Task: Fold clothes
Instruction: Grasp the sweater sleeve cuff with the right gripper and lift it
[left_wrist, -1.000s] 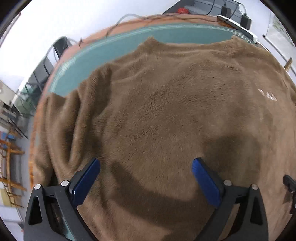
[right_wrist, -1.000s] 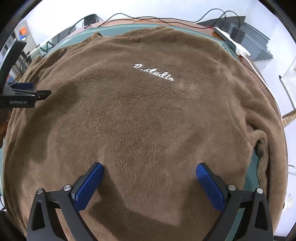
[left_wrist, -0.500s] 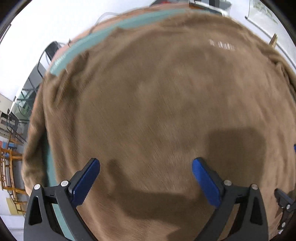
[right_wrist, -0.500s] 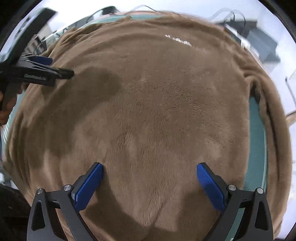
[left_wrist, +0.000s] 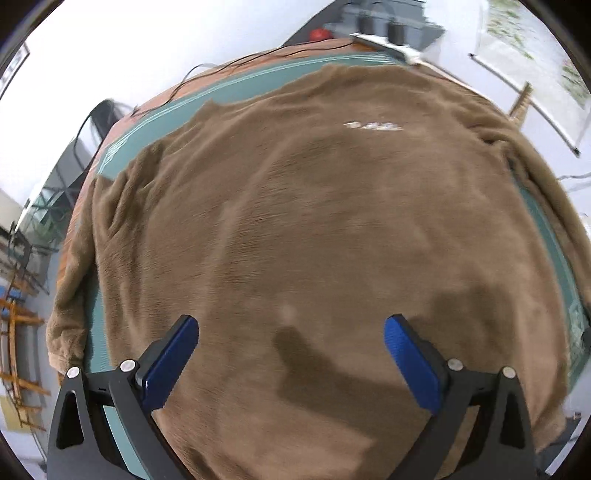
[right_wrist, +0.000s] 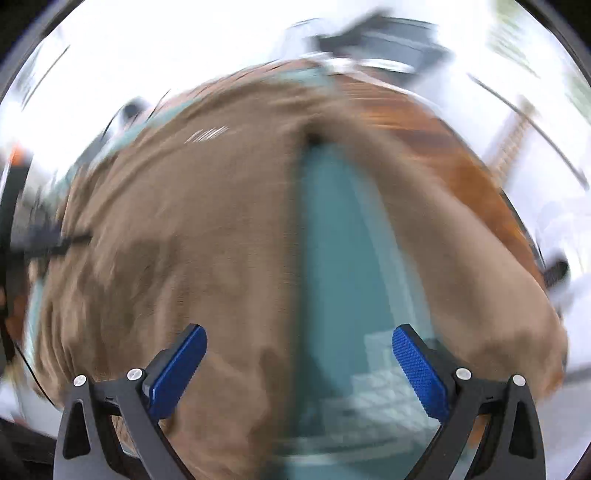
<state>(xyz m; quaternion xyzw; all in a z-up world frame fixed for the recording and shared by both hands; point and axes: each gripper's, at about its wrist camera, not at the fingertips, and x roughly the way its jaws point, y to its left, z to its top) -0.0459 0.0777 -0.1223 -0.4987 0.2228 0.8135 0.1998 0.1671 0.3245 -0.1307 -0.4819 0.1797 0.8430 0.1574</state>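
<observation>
In the left wrist view, the white writing on the one brown fuzzy sweater was too blurry to read. The sweater lay flat on the green mat. The left gripper hung over it, jaws wide apart, holding nothing.

The right wrist view was very smeared. One sleeve lay beside the sweater's body. The right gripper was spread wide too, empty

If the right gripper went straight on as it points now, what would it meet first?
Probably the teal mat between the fluffy brown sweater body and its sleeve; the open right gripper straddles that edge, and blur hides depth.
</observation>
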